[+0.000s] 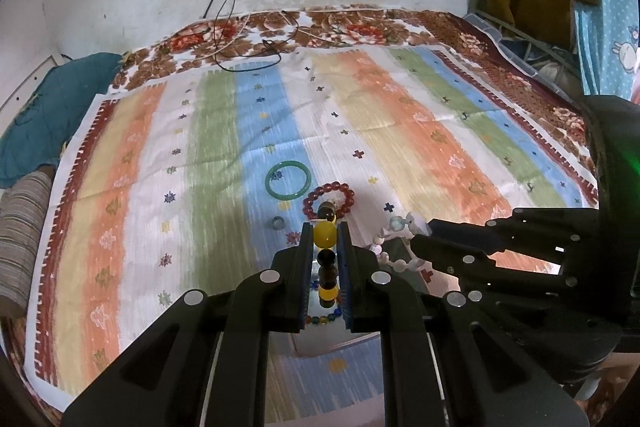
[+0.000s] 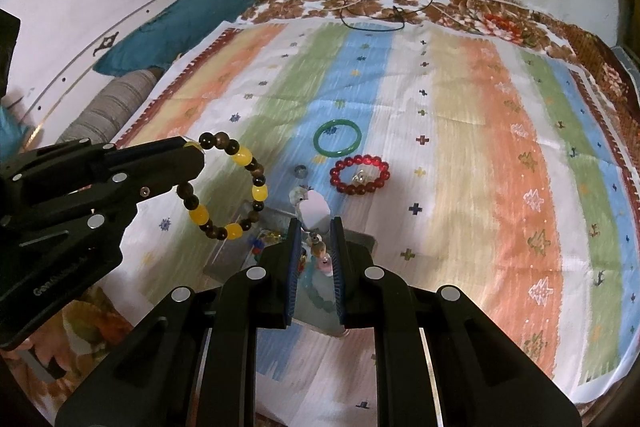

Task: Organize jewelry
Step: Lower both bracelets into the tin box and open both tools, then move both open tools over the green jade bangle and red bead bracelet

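**Two bracelets lifted, two plus a bead left on the cloth**

Status: roughly mid-task, judged from layout. A clear box (image 2: 352, 243) is seen on the striped cloth (image 2: 480, 147), directly under both grippers; small multicoloured beads (image 1: 324, 319) are already visible inside it.

Left gripper (image 1: 325, 227): jaws clenched on the yellow-and-brown bracelet (image 2: 224, 187). In the right wrist view it is seen hanging free as a full loop, clear of the cloth, beside the box. Beads are round, glossy; opaque yellow ones alternate with darker banded brown ones.

Right gripper (image 2: 314, 227): jaws nearly closed, with pale pastel beads (image 2: 320, 255) between them. A pale bracelet (image 1: 394, 247) is seen at its tips in the left wrist view, so it is judged to be grasped, though actual pad contact cannot be confirmed. A flat pale tag or charm appears to be attached; exact shape is blurred.

Still to be sorted:
- green bangle (image 2: 337, 139): rigid, smooth, one solid ring, flat on the blue stripe.
- red bracelet (image 2: 359, 174): translucent round beads, a small shiny object inside the loop; it lies just beside the bangle, contact not clear.
- loose glassy bead (image 2: 300, 170), near both, apart from the box.

Cloth is thin, printed, slightly creased. Round beads on elastic are expected to roll and sag once released.
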{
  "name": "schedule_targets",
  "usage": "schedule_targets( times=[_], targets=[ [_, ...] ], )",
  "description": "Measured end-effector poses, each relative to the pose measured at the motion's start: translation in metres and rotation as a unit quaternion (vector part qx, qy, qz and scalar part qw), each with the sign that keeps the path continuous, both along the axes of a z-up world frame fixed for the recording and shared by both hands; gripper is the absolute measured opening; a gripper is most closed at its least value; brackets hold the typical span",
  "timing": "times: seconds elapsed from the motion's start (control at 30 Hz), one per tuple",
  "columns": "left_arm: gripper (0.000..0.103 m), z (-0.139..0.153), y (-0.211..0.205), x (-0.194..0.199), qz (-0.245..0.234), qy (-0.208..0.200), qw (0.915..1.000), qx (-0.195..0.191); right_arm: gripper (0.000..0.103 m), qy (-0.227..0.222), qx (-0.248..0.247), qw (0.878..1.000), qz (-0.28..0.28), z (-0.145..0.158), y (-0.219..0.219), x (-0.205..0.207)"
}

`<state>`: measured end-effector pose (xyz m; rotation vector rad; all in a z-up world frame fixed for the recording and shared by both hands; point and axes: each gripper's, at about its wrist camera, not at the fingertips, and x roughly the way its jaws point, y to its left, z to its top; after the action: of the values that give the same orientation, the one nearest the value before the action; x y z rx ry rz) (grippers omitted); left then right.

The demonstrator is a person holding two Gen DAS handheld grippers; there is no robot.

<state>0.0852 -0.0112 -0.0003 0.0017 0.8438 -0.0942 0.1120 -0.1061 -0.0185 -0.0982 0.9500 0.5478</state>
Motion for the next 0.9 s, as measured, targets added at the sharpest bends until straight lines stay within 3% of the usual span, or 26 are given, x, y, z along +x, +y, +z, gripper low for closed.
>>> schedule_targets(
  times=[0.1, 0.2, 0.27, 0.33, 0.47, 0.53, 0.67, 0.9],
  targets=[
    [0.014, -0.001, 0.0, -0.001, 0.003, 0.003, 1.0, -0.002, 0.016, 0.012, -0.003, 1.0, 0.012, -0.005, 0.002, -0.002],
    [0.031, 0.0, 0.002, -0.001, 0.008, 0.0, 1.0, -0.003, 0.017, 0.016, -0.013, 1.0, 0.014, -0.009, 0.005, -0.002],
    [0.033, 0.0, 0.005, 0.001, 0.015, 0.0, 0.9999, -0.003, 0.022, 0.012, -0.016, 1.0, 0.008, -0.009, 0.004, -0.001],
    [0.039, -0.002, 0.011, 0.005, 0.025, 0.005, 0.9997, -0.003, 0.034, 0.011, -0.015, 1.0, -0.004, -0.008, -0.001, 0.003],
    [0.05, -0.005, 0.024, 0.013, 0.046, 0.012, 0.9988, -0.012, 0.037, 0.011, -0.019, 1.0, -0.018, -0.009, -0.007, 0.01],
    [0.057, -0.006, 0.03, 0.017, 0.054, 0.016, 0.9982, -0.019, 0.044, 0.02, -0.01, 1.0, -0.022, -0.011, -0.011, 0.015],
    [0.063, -0.016, 0.034, 0.031, 0.068, 0.036, 0.9969, -0.017, 0.047, 0.042, 0.008, 0.998, -0.035, -0.014, -0.016, 0.031],
    [0.069, -0.028, 0.041, 0.057, 0.079, 0.051, 0.9955, -0.011, 0.059, 0.044, -0.005, 0.997, -0.057, -0.02, -0.019, 0.055]
  ],
)
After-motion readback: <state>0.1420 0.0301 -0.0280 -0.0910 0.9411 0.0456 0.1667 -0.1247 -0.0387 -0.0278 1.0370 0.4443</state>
